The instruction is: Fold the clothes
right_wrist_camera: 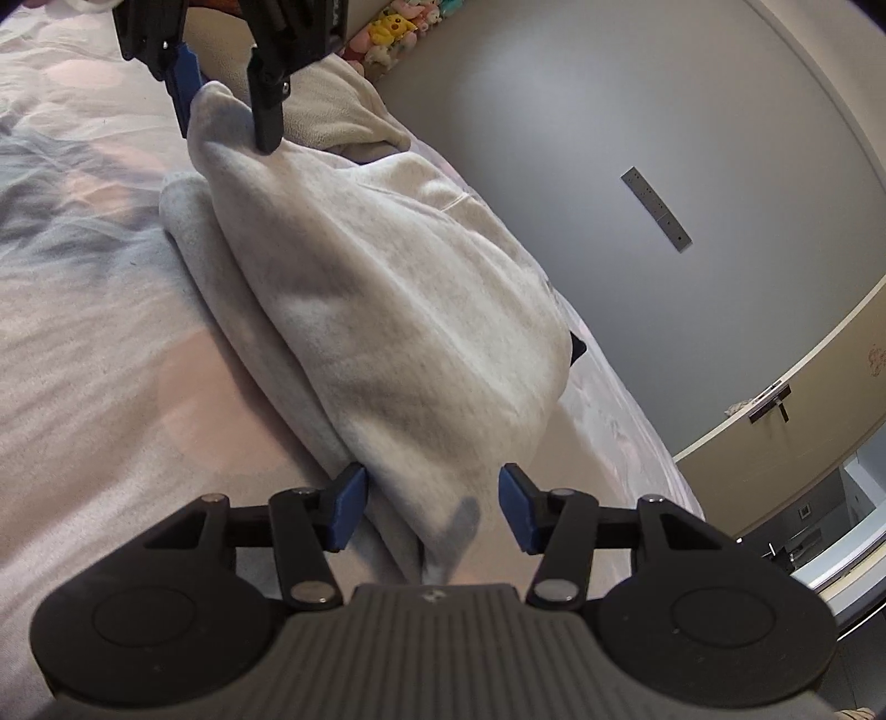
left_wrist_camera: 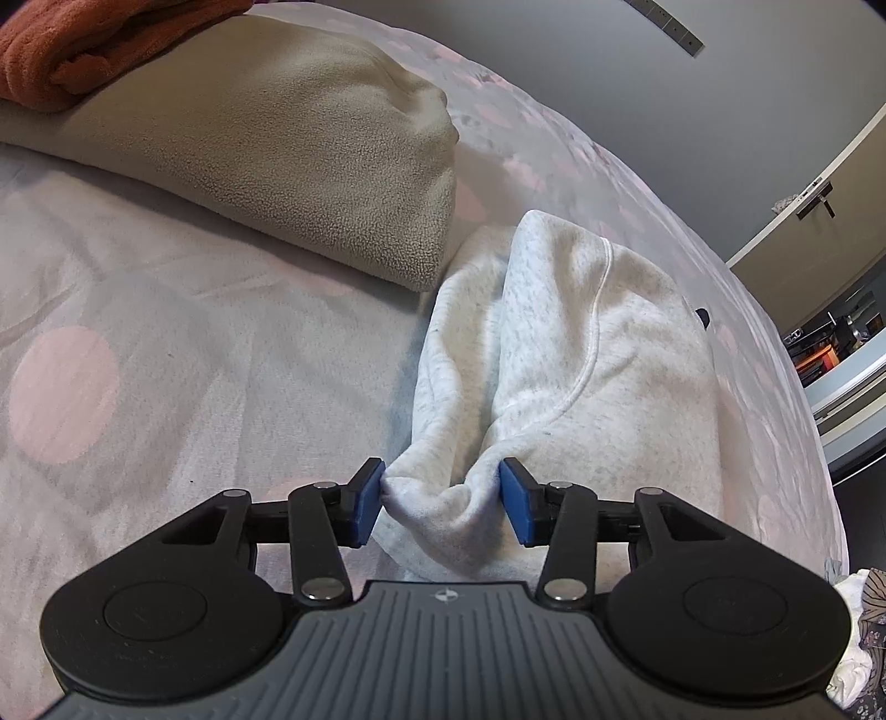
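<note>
A light grey sweatshirt (left_wrist_camera: 581, 354) lies partly folded on the bed. My left gripper (left_wrist_camera: 441, 501) has a bunched corner of it between its blue pads, which touch the cloth on both sides. In the right wrist view the same sweatshirt (right_wrist_camera: 387, 310) stretches from my right gripper (right_wrist_camera: 433, 509) up to the left gripper (right_wrist_camera: 224, 105), which lifts the far corner. The right gripper's blue pads sit either side of the near corner; the left pad touches the cloth, the right pad stands slightly apart.
A folded beige fleece (left_wrist_camera: 288, 160) lies beside the sweatshirt, with an orange towel (left_wrist_camera: 83, 50) on it. The pink-dotted bedsheet (left_wrist_camera: 138, 354) spreads left. A grey wall (right_wrist_camera: 609, 166), a door and plush toys (right_wrist_camera: 398, 25) lie beyond the bed's far edge.
</note>
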Tool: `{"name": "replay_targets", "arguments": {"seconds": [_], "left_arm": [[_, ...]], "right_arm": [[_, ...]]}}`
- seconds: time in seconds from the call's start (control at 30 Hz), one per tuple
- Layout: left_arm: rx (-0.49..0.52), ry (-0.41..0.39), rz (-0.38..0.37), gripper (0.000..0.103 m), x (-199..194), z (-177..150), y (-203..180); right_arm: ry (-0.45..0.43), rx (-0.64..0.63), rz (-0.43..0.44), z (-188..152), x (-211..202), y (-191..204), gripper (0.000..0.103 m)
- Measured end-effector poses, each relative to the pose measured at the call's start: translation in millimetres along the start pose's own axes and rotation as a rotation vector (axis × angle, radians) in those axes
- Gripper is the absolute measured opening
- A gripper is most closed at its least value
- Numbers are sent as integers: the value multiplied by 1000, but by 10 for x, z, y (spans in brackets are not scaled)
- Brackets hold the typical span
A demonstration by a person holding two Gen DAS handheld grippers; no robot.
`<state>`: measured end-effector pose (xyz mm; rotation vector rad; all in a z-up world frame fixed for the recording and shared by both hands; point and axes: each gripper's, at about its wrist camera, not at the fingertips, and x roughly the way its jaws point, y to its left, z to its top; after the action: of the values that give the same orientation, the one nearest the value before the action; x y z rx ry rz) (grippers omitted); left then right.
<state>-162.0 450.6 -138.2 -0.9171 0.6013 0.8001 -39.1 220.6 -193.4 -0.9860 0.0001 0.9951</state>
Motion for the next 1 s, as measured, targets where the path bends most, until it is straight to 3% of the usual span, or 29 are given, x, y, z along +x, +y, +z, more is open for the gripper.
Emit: {"name": "replay_targets", "arguments": {"seconds": [0.13, 0.33, 0.4, 0.53, 0.67, 0.7, 0.73, 0.83, 0.93, 1.0], "left_arm": [[0, 4, 2, 43, 11, 4, 2], [-8, -1, -7, 43, -6, 7, 20], [0, 1, 0, 43, 8, 8, 7], [23, 12, 11, 47, 31, 6, -28], [18, 19, -6, 45, 44, 2, -2], [16, 22, -14, 42, 54, 4, 6], [18, 19, -28, 29, 61, 10, 8], [88, -50, -68, 16, -15, 22, -91], [148, -112, -108, 13, -101, 27, -185], [150, -98, -127, 13, -81, 27, -196]], "right_arm": [[-11, -4, -7, 24, -48, 5, 55], [119, 29, -33, -90, 138, -43, 56], [99, 38, -39, -73, 119, -55, 56], [0, -87, -31, 23, 21, 161, 56], [32, -54, -30, 33, 170, 125, 53], [37, -24, -22, 27, 181, 74, 49], [36, 0, -22, 23, 176, 28, 37], [-9, 95, -43, 30, 76, -152, 19], [-81, 197, -106, 47, -73, -362, 14], [-83, 241, -125, 44, -105, -446, 13]]}}
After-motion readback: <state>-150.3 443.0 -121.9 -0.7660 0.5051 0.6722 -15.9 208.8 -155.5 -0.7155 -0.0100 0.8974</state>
